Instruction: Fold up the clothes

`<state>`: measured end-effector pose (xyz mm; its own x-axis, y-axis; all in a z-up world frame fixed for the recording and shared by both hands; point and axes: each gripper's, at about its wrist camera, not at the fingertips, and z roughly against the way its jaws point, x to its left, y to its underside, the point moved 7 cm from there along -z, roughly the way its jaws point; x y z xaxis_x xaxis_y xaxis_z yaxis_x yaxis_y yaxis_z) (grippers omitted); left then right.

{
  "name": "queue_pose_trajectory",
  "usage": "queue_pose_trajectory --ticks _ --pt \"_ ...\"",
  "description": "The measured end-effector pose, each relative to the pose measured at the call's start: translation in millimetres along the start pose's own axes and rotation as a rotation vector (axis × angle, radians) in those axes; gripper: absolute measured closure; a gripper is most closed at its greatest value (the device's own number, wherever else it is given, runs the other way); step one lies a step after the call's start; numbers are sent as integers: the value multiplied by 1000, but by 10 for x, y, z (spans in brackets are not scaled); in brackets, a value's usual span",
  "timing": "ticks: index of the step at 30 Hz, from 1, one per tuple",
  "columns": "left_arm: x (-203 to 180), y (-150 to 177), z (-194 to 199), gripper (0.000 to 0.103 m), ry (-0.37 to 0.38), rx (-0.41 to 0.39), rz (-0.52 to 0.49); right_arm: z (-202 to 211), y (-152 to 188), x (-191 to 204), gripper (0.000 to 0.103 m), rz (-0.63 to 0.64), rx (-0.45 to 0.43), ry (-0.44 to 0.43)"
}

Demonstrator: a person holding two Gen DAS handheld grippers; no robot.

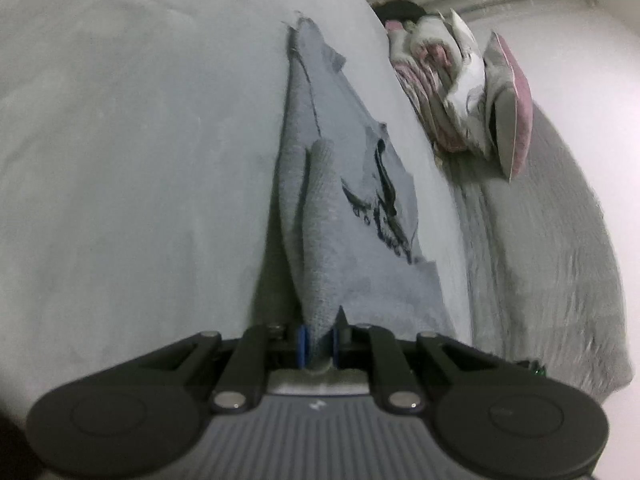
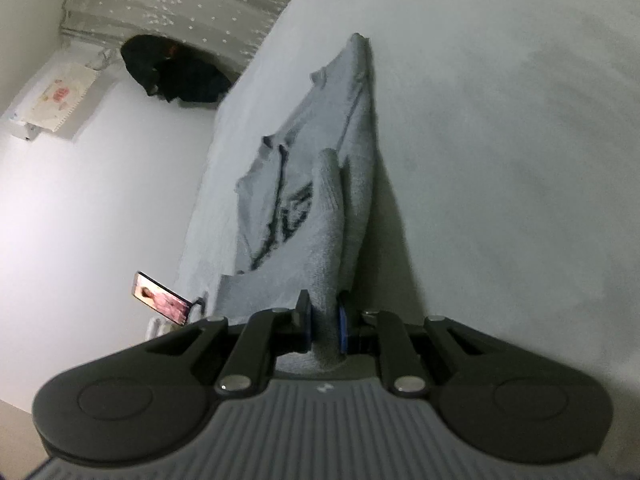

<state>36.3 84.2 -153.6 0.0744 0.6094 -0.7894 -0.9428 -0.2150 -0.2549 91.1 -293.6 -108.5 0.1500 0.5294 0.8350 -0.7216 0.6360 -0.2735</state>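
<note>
A grey knitted sweater (image 1: pixel 340 216) with a dark printed motif lies stretched out on a pale grey bed sheet (image 1: pixel 140 160). My left gripper (image 1: pixel 319 342) is shut on a bunched fold of the sweater's near edge, the blue pads pinching the cloth. In the right wrist view the same grey sweater (image 2: pixel 312 200) runs away from the camera, and my right gripper (image 2: pixel 325 326) is shut on another bunched fold of it. From each grip the cloth is lifted slightly off the sheet and casts a shadow beside it.
A heap of pink and white bedding and pillows (image 1: pixel 460 92) sits at the right of the bed, beside a grey blanket (image 1: pixel 540 248). A dark bundle (image 2: pixel 176 72) lies near the curtain. A lit phone (image 2: pixel 160 298) stands at the bed's left edge.
</note>
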Motion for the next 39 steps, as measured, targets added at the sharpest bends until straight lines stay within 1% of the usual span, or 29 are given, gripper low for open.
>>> queue_pose_trajectory --ticks 1,3,5,6,7,8,10,13,17,21,24,26,27,28,32,37,39 --pt "-12 6 -15 88 -16 13 -23 -18 -10 -26 81 0 2 21" --pt "-11 -12 -30 84 -37 55 -48 -38 -34 -98 81 -26 -3 70" --pt "-35 -26 4 75 -36 75 -74 -1 -49 -99 78 -26 -12 65" --pt "-44 -40 26 71 -38 83 -86 22 -58 -88 73 -24 -17 55" --pt "-43 -69 54 70 -47 81 -94 45 -68 -79 61 -21 -22 48" --pt "-33 -102 82 70 -61 73 -97 63 -85 -73 57 -14 -28 49" --pt "11 -165 155 70 -74 54 -91 73 -95 -70 57 -9 -33 53" --pt "24 -181 174 69 -62 58 -84 9 -98 -69 57 -17 -18 49" --pt "10 -84 87 68 -70 124 -116 -87 -8 -89 57 -5 11 62" --pt "-3 -53 -34 69 -58 157 -132 -157 19 -113 57 11 31 74" --pt "1 -46 -78 70 -44 173 -138 -178 27 -121 64 22 45 77" --pt "12 -48 -83 79 -43 173 -131 -191 20 -142 79 19 49 89" --pt "23 -46 -83 87 -45 170 -123 -195 17 -151 81 17 49 92" --pt "21 -44 -71 88 -41 163 -119 -181 16 -153 82 6 44 82" --pt "-82 -44 48 91 19 100 -125 -66 13 -112 84 -57 4 -21" --pt "-213 -152 234 92 146 5 -79 45 -88 6 84 -110 -50 -130" --pt "-260 -224 287 92 185 -36 -55 74 -170 82 84 -123 -75 -169"
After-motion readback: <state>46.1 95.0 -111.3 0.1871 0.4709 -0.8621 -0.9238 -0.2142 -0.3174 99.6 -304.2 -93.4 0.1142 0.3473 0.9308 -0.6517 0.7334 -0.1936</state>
